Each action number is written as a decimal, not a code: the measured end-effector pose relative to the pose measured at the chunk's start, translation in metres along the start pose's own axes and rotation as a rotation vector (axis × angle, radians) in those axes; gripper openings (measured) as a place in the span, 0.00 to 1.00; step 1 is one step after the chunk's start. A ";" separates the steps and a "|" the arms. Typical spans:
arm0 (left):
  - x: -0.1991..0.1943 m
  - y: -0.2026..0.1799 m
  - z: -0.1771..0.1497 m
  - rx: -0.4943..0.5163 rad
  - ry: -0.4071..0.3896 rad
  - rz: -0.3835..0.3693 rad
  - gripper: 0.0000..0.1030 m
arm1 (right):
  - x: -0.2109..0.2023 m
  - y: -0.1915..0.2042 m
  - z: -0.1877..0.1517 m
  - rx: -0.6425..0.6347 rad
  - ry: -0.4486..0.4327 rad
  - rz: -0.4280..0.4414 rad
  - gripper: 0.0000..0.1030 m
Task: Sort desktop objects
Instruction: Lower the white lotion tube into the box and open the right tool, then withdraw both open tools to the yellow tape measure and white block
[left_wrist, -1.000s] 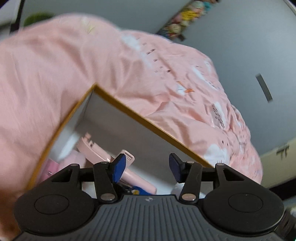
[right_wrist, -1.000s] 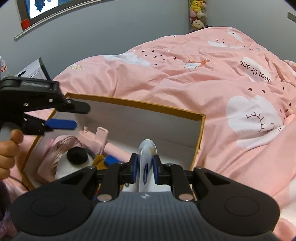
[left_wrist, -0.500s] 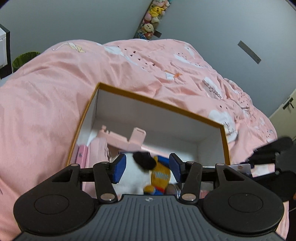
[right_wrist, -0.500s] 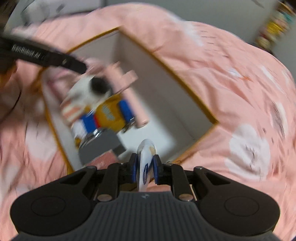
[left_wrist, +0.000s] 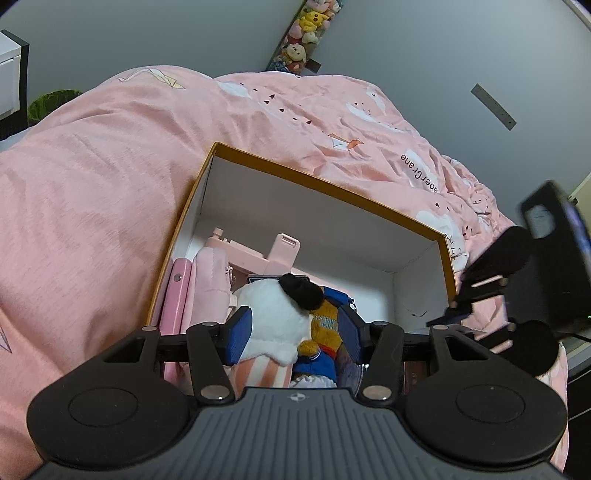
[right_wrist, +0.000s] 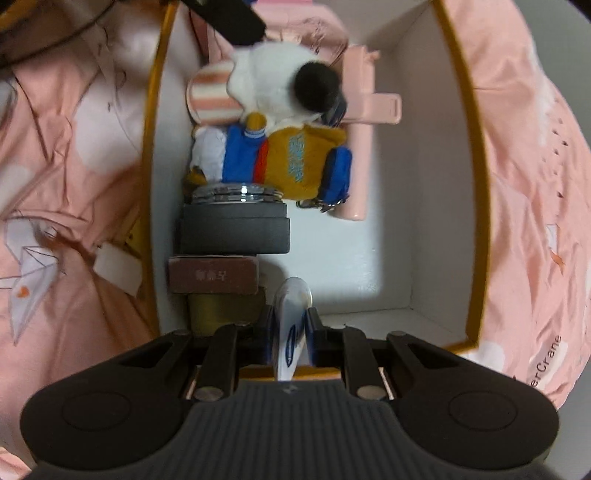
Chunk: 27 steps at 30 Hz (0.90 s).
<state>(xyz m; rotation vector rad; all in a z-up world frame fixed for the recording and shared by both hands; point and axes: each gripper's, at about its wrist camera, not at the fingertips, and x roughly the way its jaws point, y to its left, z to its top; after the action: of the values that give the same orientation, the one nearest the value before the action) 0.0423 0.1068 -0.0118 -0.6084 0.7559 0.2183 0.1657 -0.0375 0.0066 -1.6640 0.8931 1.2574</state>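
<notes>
An orange-rimmed cardboard box (left_wrist: 328, 182) with white walls (right_wrist: 417, 184) lies on a pink duvet. It holds a white plush toy in a yellow-and-blue jacket (right_wrist: 291, 158) (left_wrist: 273, 310), a pink phone stand (right_wrist: 364, 107) (left_wrist: 258, 254), a dark grey round case (right_wrist: 234, 229) and a small brown box (right_wrist: 212, 275). My right gripper (right_wrist: 290, 325) points down into the box's near end, shut on a flat white tube with a blue logo (right_wrist: 293, 299). My left gripper (left_wrist: 294, 332) hangs open above the plush toy, with nothing pressed between its pads.
The pink duvet (left_wrist: 92, 192) surrounds the box on all sides. The box floor (right_wrist: 343, 251) to the right of the grey case is bare white. My right gripper (left_wrist: 454, 314) shows at the box's right corner in the left wrist view. Plush toys (left_wrist: 306, 26) hang on the far wall.
My right gripper has rolled and tipped down from facing the bed to looking straight into the box, tube still held. My left gripper drew back over the box, still open.
</notes>
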 end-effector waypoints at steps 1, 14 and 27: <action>0.000 0.001 -0.001 0.001 0.000 0.001 0.58 | 0.005 0.000 0.002 -0.018 0.014 0.006 0.18; -0.005 -0.017 -0.013 0.111 0.060 -0.047 0.58 | 0.018 -0.004 -0.012 -0.001 0.055 0.034 0.19; -0.010 -0.052 -0.037 0.261 0.203 -0.144 0.56 | -0.068 0.019 -0.078 0.266 -0.270 -0.069 0.21</action>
<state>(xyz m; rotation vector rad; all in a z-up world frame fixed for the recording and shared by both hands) 0.0347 0.0434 -0.0033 -0.4379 0.9148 -0.0764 0.1602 -0.1130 0.0794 -1.2714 0.7920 1.2227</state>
